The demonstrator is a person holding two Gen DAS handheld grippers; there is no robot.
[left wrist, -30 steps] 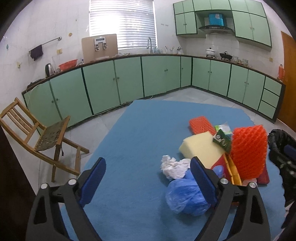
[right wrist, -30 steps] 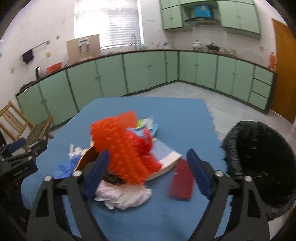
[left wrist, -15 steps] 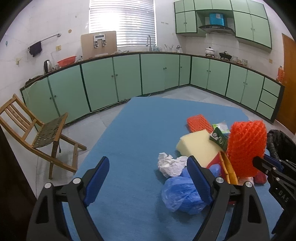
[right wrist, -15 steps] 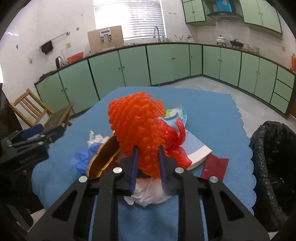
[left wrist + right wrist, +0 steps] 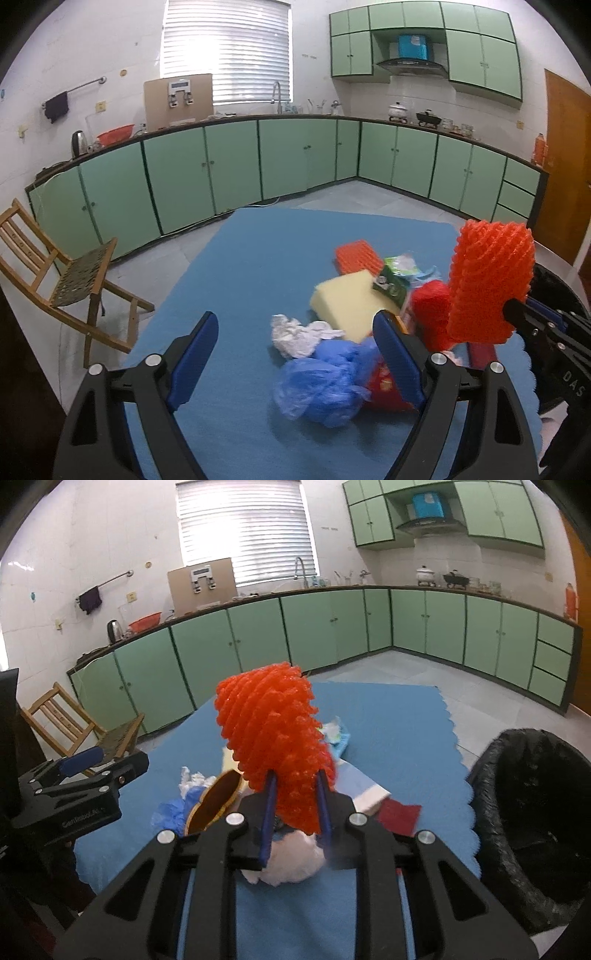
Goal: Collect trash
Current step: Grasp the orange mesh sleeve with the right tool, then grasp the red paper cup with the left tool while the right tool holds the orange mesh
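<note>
Trash collection looks barely begun: the right gripper [image 5: 294, 805] pinches the orange foam net [image 5: 275, 746], held up just above the pile, and as far as can be seen the black-lined bin [image 5: 532, 834] beside the pile holds nothing yet. Left of the pile, the left gripper [image 5: 295, 354] hangs spread and empty. Blue plastic bag [image 5: 325, 384], white paper wad [image 5: 295, 332], yellow foam block [image 5: 351, 299] and further scraps remain. Beyond the pile the blue cloth [image 5: 266, 258] lies bare to its far edge.

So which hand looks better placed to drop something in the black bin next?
Right. The right gripper is shut on the orange foam net, with the black bin beside it. The left gripper is open and holds nothing.
</note>
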